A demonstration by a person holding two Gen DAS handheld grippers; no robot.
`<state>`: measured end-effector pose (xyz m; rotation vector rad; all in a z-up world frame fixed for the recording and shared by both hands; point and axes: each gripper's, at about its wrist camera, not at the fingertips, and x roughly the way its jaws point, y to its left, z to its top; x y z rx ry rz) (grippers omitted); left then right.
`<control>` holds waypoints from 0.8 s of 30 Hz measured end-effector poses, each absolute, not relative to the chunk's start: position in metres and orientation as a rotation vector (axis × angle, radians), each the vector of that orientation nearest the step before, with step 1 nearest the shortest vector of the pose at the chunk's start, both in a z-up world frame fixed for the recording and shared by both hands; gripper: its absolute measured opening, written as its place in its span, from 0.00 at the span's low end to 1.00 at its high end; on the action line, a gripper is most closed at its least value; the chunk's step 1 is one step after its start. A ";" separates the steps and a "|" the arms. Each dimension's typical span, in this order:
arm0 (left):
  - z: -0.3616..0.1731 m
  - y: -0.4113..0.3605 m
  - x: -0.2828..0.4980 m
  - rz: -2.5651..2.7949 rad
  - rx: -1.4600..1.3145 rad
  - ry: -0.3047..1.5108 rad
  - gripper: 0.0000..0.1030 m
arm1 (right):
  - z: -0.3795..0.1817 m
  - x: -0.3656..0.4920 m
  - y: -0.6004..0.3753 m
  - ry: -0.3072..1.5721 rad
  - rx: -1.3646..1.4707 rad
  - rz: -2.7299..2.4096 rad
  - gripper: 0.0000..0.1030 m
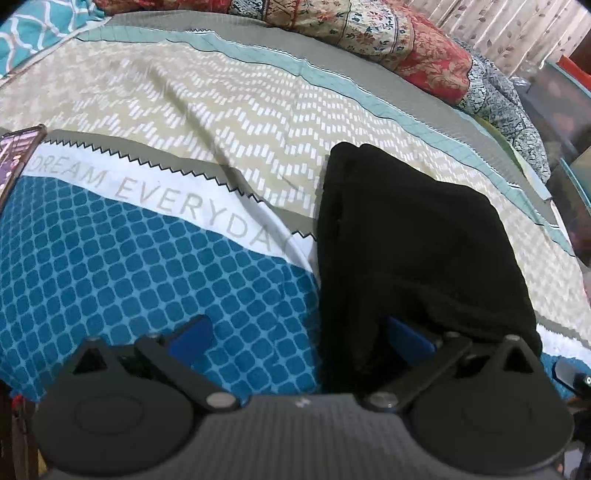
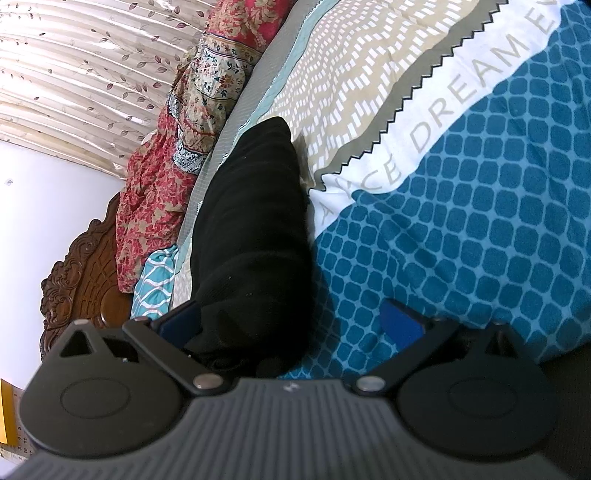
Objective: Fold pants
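Observation:
The black pants (image 1: 410,251) lie folded into a compact bundle on the patterned bedspread (image 1: 207,110). In the left wrist view the bundle's near edge lies in front of my left gripper (image 1: 299,332), whose blue-padded fingers (image 1: 192,336) are spread wide, the right one against the cloth. In the right wrist view the pants (image 2: 251,229) reach down between the spread fingers of my right gripper (image 2: 291,325); the left blue pad (image 2: 177,325) sits beside the bundle's near end. Neither gripper pinches the cloth.
A floral quilt (image 1: 388,33) and pillows lie along the bed's far side. A phone (image 1: 14,155) lies at the left edge. A carved wooden headboard (image 2: 81,266) and a curtain (image 2: 74,74) show in the right wrist view.

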<state>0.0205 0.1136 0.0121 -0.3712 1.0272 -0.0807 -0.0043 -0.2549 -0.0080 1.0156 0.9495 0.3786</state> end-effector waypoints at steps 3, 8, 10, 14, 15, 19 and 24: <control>0.013 0.113 0.021 -0.085 -0.381 1.032 1.00 | -0.008 -0.004 -0.255 0.950 1.014 0.379 1.00; 0.016 0.112 0.022 -0.073 -0.402 1.026 1.00 | -0.007 -0.003 -0.257 0.950 1.002 0.384 1.00; 0.022 0.110 0.019 -0.053 -0.381 0.998 1.00 | -0.007 -0.002 -0.257 0.951 1.000 0.386 1.00; 0.044 0.102 0.007 0.020 -0.275 0.885 1.00 | -0.007 -0.002 -0.256 0.950 1.001 0.385 1.00; 0.050 0.100 0.003 0.049 -0.230 0.846 1.00 | -0.007 -0.002 -0.256 0.950 1.000 0.385 1.00; 0.067 0.090 -0.006 0.138 -0.057 0.742 1.00 | -0.008 -0.001 -0.259 0.952 0.995 0.389 1.00; 0.066 0.082 -0.002 0.138 0.054 0.770 1.00 | -0.006 0.001 -0.253 0.953 0.944 0.390 1.00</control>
